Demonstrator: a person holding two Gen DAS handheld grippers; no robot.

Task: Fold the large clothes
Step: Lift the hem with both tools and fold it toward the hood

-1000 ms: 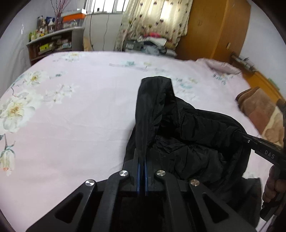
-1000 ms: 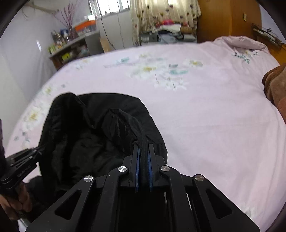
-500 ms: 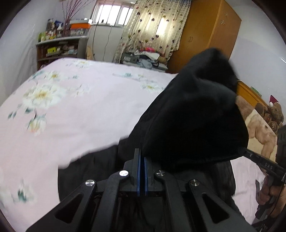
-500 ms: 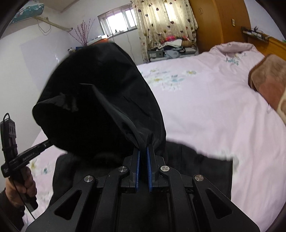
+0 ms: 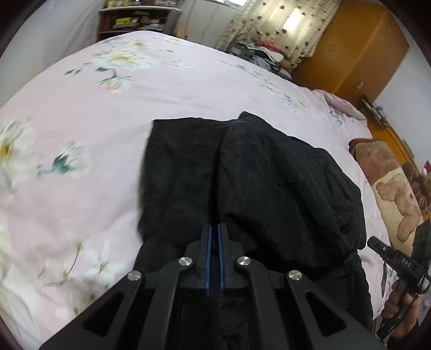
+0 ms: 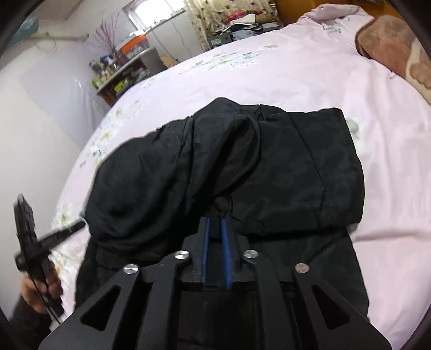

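Note:
A black padded jacket point(image 5: 269, 175) lies on the pink flowered bed sheet point(image 5: 80, 134), its far half folded back over the near half. My left gripper point(image 5: 214, 228) sits at the near edge of the folded layer; its jaws are starting to open, a thin fold of black cloth still pinched between the blue pads. In the right wrist view the jacket point(image 6: 242, 167) shows a bunched tuck of cloth in front of my right gripper point(image 6: 214, 220). Those jaws are opening, the pads apart and the cloth loose between them. Each view shows the other gripper in a hand at its edge.
A brown blanket with a bear print point(image 5: 390, 188) lies on the bed's right side. A wooden wardrobe point(image 5: 350, 48), a curtained window and a cluttered shelf point(image 5: 134, 18) stand beyond the bed. A white wall point(image 6: 40, 121) runs along the left.
The jacket's far part was lifted high and carried over toward me; now it lies flat on the near part. Both grippers came down with it, and the right jaws have parted.

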